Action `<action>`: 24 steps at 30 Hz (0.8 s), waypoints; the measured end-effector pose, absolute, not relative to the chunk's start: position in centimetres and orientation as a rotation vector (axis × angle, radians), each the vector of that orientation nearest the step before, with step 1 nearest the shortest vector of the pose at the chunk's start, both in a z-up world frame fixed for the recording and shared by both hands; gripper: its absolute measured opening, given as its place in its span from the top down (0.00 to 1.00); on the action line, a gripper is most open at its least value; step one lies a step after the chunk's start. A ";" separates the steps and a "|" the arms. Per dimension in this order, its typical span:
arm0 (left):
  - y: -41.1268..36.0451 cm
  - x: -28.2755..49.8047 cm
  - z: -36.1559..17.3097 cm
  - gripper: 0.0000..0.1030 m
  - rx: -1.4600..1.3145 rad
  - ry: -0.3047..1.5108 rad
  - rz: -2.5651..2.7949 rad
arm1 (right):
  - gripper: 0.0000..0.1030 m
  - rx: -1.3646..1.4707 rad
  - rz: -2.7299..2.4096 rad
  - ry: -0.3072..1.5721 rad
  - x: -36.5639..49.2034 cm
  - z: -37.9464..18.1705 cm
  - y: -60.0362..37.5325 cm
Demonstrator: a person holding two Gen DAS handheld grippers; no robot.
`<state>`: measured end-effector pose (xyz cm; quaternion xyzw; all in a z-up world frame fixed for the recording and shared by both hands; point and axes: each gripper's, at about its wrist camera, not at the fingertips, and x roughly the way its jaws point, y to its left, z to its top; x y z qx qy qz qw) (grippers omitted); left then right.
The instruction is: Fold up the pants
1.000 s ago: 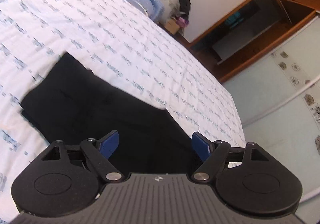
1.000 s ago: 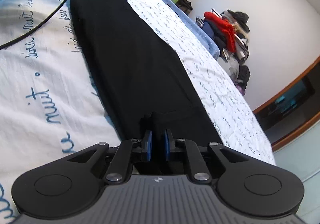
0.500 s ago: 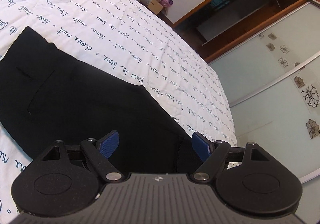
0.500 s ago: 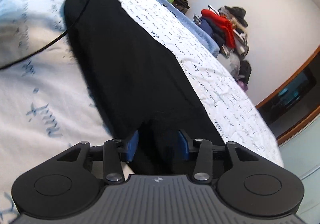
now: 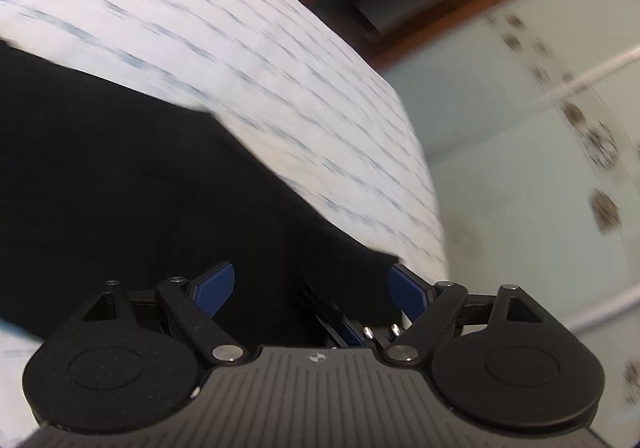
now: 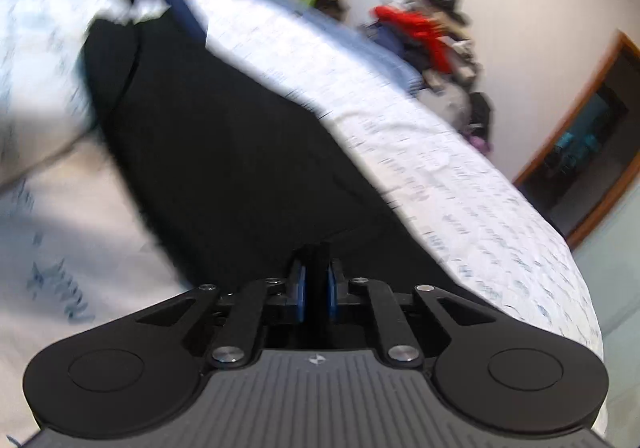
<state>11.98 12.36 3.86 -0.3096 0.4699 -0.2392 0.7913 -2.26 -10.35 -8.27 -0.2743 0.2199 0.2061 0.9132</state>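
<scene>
Black pants (image 6: pixel 224 152) lie lengthwise on the bed and run away from my right gripper (image 6: pixel 316 282). Its jaws are closing, and its blue pads pinch a raised fold of the pants' near end. In the left wrist view the pants (image 5: pixel 132 168) fill the lower left. My left gripper (image 5: pixel 310 288) hovers low over their narrow end by the bed's edge, jaws opening wide, with fabric under them but nothing gripped. A black and blue bit of the other gripper (image 5: pixel 348 324) shows low between its fingers. The left gripper's blue finger (image 6: pixel 180 12) appears blurred at the top left of the right wrist view.
The bed sheet (image 5: pixel 280 68) is white with blue handwriting (image 6: pixel 460 188). Its edge drops off at the right beside pale sliding wardrobe doors (image 5: pixel 540 168). A pile of clothes (image 6: pixel 432 36) sits by the far wall, next to a wood-framed opening (image 6: pixel 588 128).
The left gripper has swung down toward the pants' narrow end and the bed's edge, and its jaws stand wider. The right gripper opened, then shut again on the fabric, and rolled slightly.
</scene>
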 end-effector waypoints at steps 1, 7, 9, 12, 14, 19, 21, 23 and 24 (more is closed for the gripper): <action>11.2 12.6 3.3 0.11 -0.676 1.036 -0.538 | 0.90 -0.527 0.422 0.439 -2.3 -7.7 -11.0; 4.2 17.1 -0.9 0.11 -0.709 1.239 -0.590 | 0.90 -0.444 0.397 0.414 -2.2 -6.3 -13.2; 2.2 18.1 -1.9 0.12 -0.681 1.295 -0.574 | 0.90 -0.435 0.396 0.405 -2.3 -5.8 -13.4; 0.1 19.3 -2.5 0.24 -0.600 1.299 -0.568 | 0.90 -0.433 0.401 0.398 -2.7 -5.9 -13.5; -0.4 20.0 -2.9 0.58 -0.564 1.316 -0.547 | 0.90 -0.432 0.399 0.399 -2.7 -5.8 -13.6; -0.8 20.1 -2.8 0.95 -0.411 1.290 -0.570 | 0.90 -0.428 0.404 0.407 -2.5 -5.7 -13.4; -0.1 19.6 -2.5 0.95 -0.382 1.260 -0.561 | 0.90 -0.432 0.421 0.410 -2.5 -5.6 -12.8; 1.4 19.3 -1.9 0.95 -0.383 1.238 -0.543 | 0.90 -0.427 0.450 0.407 -2.5 -5.4 -12.0; 2.5 19.2 -1.6 0.95 -0.378 1.225 -0.529 | 0.90 -0.419 0.471 0.407 -2.4 -5.2 -11.5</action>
